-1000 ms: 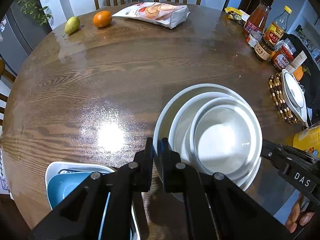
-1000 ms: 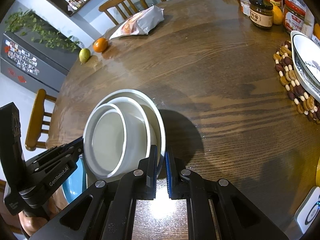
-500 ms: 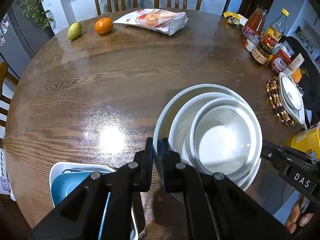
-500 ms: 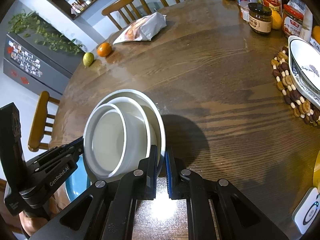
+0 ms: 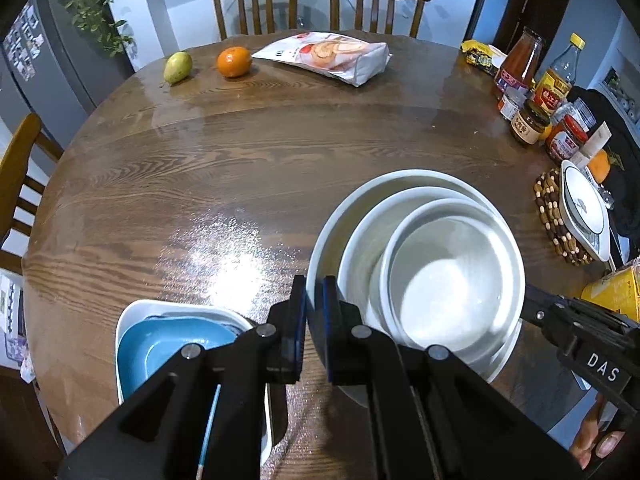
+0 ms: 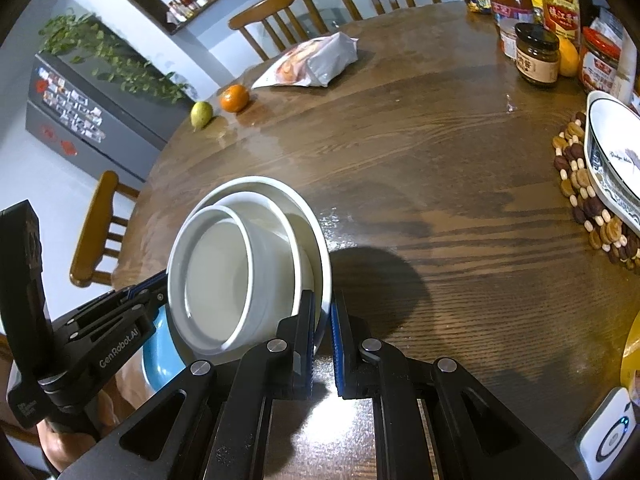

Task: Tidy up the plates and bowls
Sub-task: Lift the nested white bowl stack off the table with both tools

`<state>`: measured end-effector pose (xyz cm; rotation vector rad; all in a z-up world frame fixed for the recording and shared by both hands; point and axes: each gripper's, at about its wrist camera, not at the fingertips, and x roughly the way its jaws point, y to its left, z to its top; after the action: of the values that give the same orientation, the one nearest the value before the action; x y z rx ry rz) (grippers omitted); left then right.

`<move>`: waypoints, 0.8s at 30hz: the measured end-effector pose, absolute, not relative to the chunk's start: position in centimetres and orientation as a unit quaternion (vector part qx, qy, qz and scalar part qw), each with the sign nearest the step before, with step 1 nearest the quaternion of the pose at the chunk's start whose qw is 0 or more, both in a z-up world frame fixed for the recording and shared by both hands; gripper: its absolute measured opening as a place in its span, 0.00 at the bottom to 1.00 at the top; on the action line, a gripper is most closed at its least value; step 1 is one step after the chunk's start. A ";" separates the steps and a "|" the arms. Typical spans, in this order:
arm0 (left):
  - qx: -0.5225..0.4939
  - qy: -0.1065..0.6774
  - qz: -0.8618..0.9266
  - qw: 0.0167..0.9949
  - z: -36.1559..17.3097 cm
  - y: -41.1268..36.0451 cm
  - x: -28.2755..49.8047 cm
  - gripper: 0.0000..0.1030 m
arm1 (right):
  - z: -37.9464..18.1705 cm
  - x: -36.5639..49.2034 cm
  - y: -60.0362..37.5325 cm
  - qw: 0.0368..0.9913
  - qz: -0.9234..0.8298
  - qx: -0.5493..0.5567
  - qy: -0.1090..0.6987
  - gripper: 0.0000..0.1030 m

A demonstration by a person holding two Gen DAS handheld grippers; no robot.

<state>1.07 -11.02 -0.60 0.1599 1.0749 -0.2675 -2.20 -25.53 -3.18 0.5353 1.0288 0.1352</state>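
While left hand-held gripper (image 5: pixel 314 312) pinches near-left rim of white bowl stack (image 5: pixel 416 276), right hand-held gripper (image 6: pixel 324 332) clamps opposite rim; stack tilted, off round wooden bench (image 5: pixel 240 168). Blue dish in white tray (image 5: pixel 132 320) near left. Pear, orange, snack bag far; jars right; chairs beyond. Both point steeply down.

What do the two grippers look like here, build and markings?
Both are matte black, angular linkage builds with silver pivot screws and blue pads on the fingers. The left gripper carries white "GenRobot.AI" lettering on its side, legible in the right wrist view. The right gripper shows white "DAS" lettering in the left wrist view. No cables or sleeves visible.
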 end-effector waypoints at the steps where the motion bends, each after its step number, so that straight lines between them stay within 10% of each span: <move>1: 0.075 0.510 -0.124 0.848 -0.5 -11.0 1.0 0.02 | -3.1 -2.2 -25.5 0.835 0.066 0.252 0.486 0.11; 24: 0.058 0.490 -0.110 0.863 1.2 -9.8 -0.4 0.02 | -1.3 -2.3 -24.4 0.846 0.079 0.236 0.472 0.11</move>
<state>-0.37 -9.77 1.23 0.1224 1.0270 -0.2304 -2.29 -24.40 -1.27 0.4988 0.9950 0.1668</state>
